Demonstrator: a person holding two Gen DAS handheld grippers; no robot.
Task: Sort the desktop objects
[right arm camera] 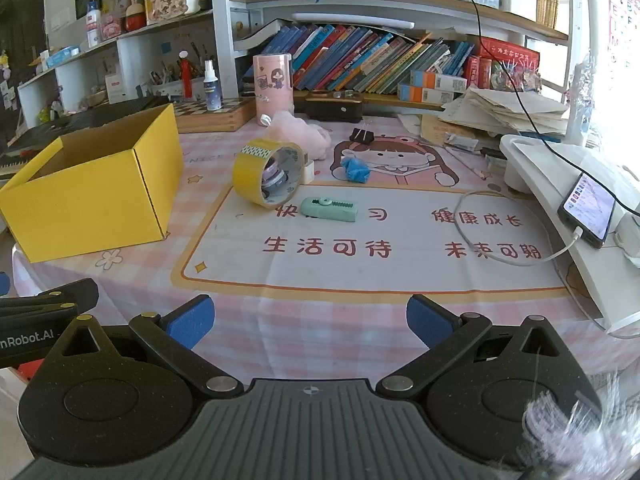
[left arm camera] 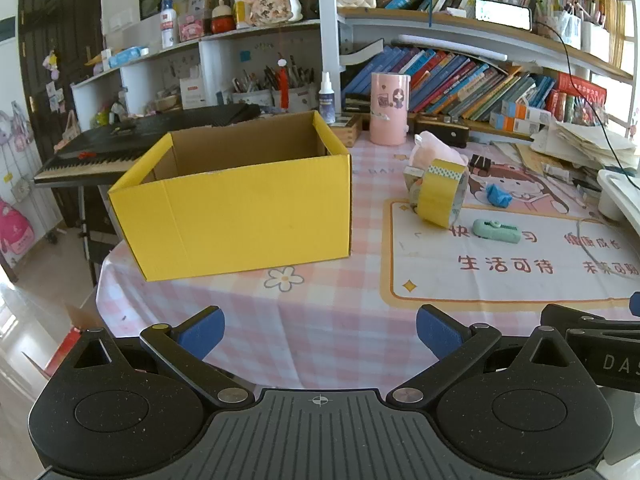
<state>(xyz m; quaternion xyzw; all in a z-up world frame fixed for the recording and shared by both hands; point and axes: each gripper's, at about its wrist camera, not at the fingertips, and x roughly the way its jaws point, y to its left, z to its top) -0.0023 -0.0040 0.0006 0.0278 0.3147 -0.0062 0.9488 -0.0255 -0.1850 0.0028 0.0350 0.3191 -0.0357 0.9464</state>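
Left wrist view showed the open yellow cardboard box (left arm camera: 240,200) apparently empty, yellow tape roll (left arm camera: 440,196) and mint-green plastic eraser case (left arm camera: 496,231) unsorted on the worktop (left arm camera: 320,320), left gripper (left arm camera: 320,332) and right gripper (right arm camera: 310,320) fingers apart, holding nothing.

Bright daylight from the right (fisheye-bent edges), sharp focus.

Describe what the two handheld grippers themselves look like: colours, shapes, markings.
Both look alike. The left gripper and right gripper each have matte black linkage arms with silver rivets, round black hubs, a ribbed dark-grey centre plate bearing a small crosshair mark, and blue fingertips. White lettering shows on each one's side in the other's view. No hands or sleeves are visible.
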